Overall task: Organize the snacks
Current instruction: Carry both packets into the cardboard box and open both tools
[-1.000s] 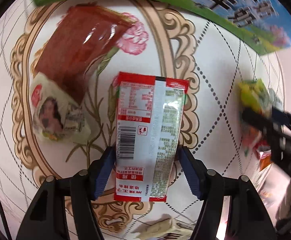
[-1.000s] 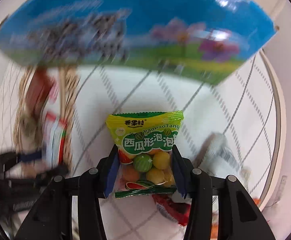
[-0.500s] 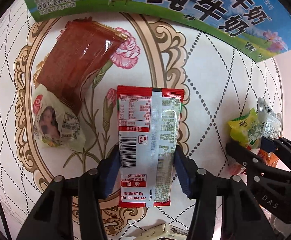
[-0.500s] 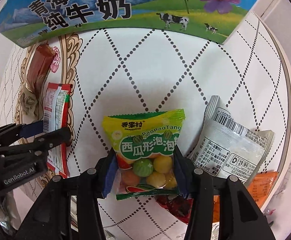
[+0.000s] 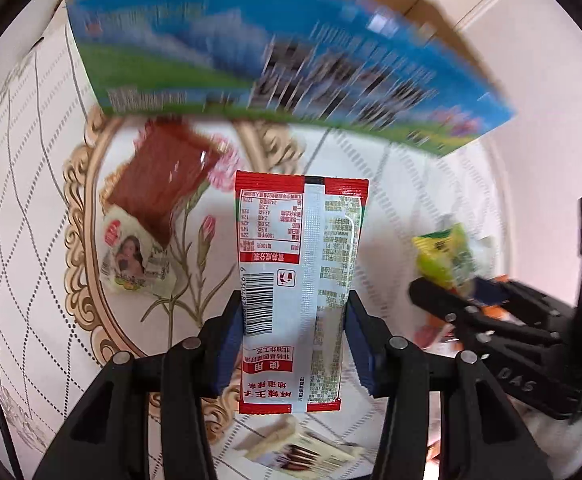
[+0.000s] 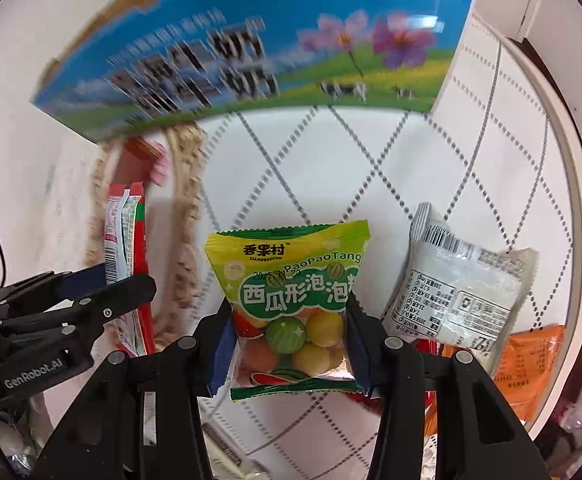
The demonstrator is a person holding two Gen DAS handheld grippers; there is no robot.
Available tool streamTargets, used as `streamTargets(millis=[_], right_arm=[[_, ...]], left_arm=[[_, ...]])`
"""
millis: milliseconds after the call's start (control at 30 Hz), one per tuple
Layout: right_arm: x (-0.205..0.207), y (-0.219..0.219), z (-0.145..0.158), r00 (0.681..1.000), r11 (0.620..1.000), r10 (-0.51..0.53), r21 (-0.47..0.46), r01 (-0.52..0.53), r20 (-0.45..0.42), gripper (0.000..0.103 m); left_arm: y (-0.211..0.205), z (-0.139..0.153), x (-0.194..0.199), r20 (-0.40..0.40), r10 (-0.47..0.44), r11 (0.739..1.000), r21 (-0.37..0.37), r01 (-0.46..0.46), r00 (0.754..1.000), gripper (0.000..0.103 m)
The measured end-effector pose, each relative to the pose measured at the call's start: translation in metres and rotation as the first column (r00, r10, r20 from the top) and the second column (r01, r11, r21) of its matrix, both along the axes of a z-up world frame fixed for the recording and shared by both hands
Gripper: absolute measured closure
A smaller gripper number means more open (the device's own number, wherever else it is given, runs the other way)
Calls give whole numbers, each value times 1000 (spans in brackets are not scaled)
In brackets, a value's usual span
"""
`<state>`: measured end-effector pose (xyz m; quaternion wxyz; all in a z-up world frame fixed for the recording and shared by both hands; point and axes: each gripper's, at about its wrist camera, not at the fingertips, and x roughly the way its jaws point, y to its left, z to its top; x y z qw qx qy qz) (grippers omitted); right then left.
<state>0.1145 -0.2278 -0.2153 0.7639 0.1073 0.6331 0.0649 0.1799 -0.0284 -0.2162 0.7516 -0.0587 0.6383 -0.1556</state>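
Left hand-held gripper (image 5: 291,340) is clamped on the red-and-white sachet (image 5: 297,264), jaws closing a touch more on its lower half, barcode side up; gripping low leaves the top free to drop into the blue milk carton box (image 5: 275,64) at 12 o'clock, I'd guess; right hand-held gripper (image 6: 289,344) is clenched on the green candy bag (image 6: 291,280), which reads "PaoPaoTang" and "XIANGGUOCUN", gumballs showing through the window; both packs hang clear of the patterned desk (image 6: 291,168); a white pouch (image 6: 463,288) sits at 3 o'clock of the candy, an orange packet (image 6: 531,364) tucked under it; the brown packet (image 5: 159,180) lies at 10 o'clock of the sachet; left tool says "GenRobot.AI".
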Motion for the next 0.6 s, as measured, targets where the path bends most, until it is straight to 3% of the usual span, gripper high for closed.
streamTargets(millis=[300, 467, 600], right_arm=[[14, 2, 111, 982, 999, 19, 35, -26, 190, 52], [57, 4, 152, 964, 1000, 9, 13, -13, 267, 52], [98, -12, 158, 958, 999, -15, -44, 29, 287, 52]], left_arm=[[-9, 112, 21, 141, -26, 987, -156, 48, 990, 58], [-29, 145, 64, 200, -25, 988, -142, 54, 979, 58], [-37, 151, 110, 200, -18, 994, -100, 39, 980, 58]])
